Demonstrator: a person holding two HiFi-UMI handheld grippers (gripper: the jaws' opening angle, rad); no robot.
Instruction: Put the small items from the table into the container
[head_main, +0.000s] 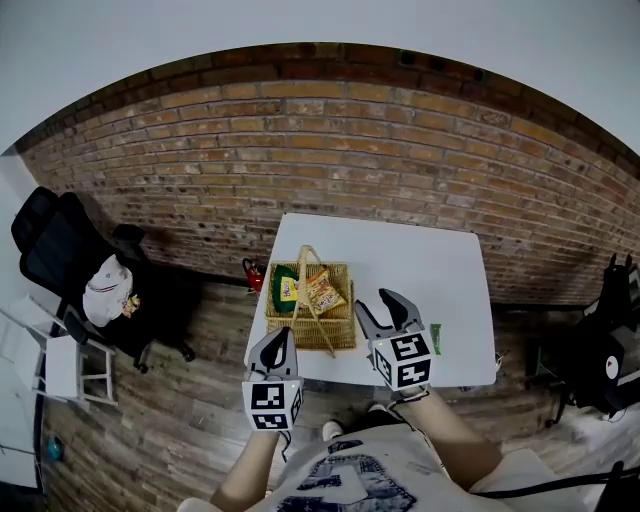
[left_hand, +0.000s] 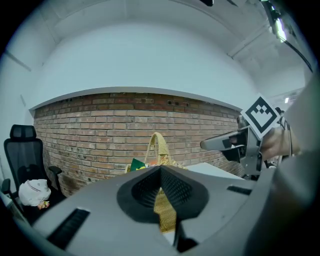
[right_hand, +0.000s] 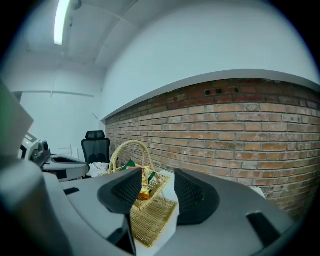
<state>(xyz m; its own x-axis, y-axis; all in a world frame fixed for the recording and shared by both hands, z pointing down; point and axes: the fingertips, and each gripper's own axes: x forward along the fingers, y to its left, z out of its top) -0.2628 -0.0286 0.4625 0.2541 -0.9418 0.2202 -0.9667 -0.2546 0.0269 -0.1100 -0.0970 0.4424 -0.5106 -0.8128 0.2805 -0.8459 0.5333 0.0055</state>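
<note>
well, starting from your left: a black chair (head_main: 60, 250) stands on the floor, well apart from the table (head_main: 440, 270), and has no part in this job. your left gripper (head_main: 277, 342) hangs just off the near left corner of the table. its jaws are clenched tip to tip and hold nothing; its own view shows the pads meeting in front of the basket.

the basket (head_main: 290, 335) sits on that near left corner with its handle arched upright. inside it lie a green packet (head_main: 286, 288) and, just beside it, an orange packet (head_main: 322, 291). that much of the job looks done.

your right gripper (head_main: 385, 308) is over the near edge of the table, just to the right of the basket. its jaws stand apart and are empty. in its own view only the basket shows through the gap, farther off, and nothing touches the pads.

right of that gripper, a small green item (head_main: 436, 338) lies flat on the table close to the near edge, in the right half. it is apart from the basket and touched by neither tool.

as far as these views show, that is the only loose piece left out, so i judge you are near the end. your right gripper is the nearer one and already released, so it looks the better placed to fetch it.
</note>
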